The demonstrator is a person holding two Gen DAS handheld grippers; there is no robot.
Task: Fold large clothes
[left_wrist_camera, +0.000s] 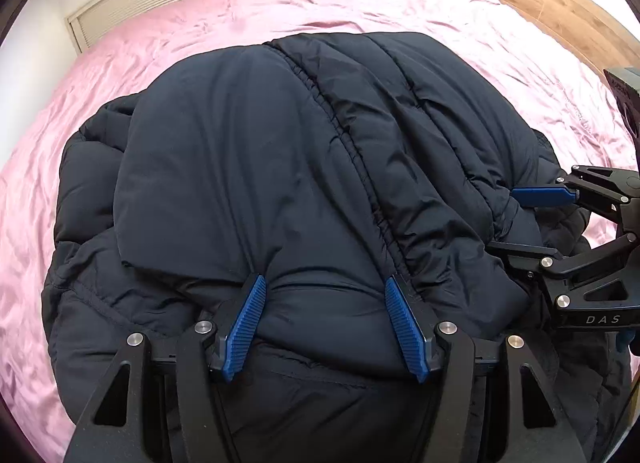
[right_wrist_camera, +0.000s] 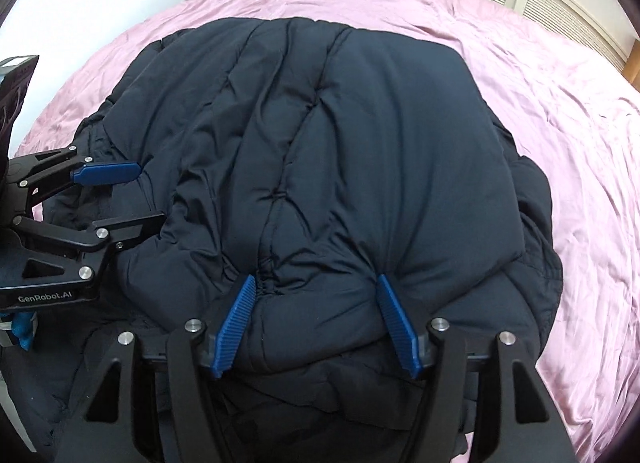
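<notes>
Dark padded coat (left_wrist_camera: 304,167) lies folded on pink bedsheet (left_wrist_camera: 224,19), both left gripper (left_wrist_camera: 324,291) and right gripper (right_wrist_camera: 316,289) clamping its puffy near edge; judged soft, bulky, slippery, best held at seams.

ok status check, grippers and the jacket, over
Left gripper and right gripper each clamped on a puffy fold. Dark jacket bundled on pink bedsheet. Nothing in the way.
</notes>
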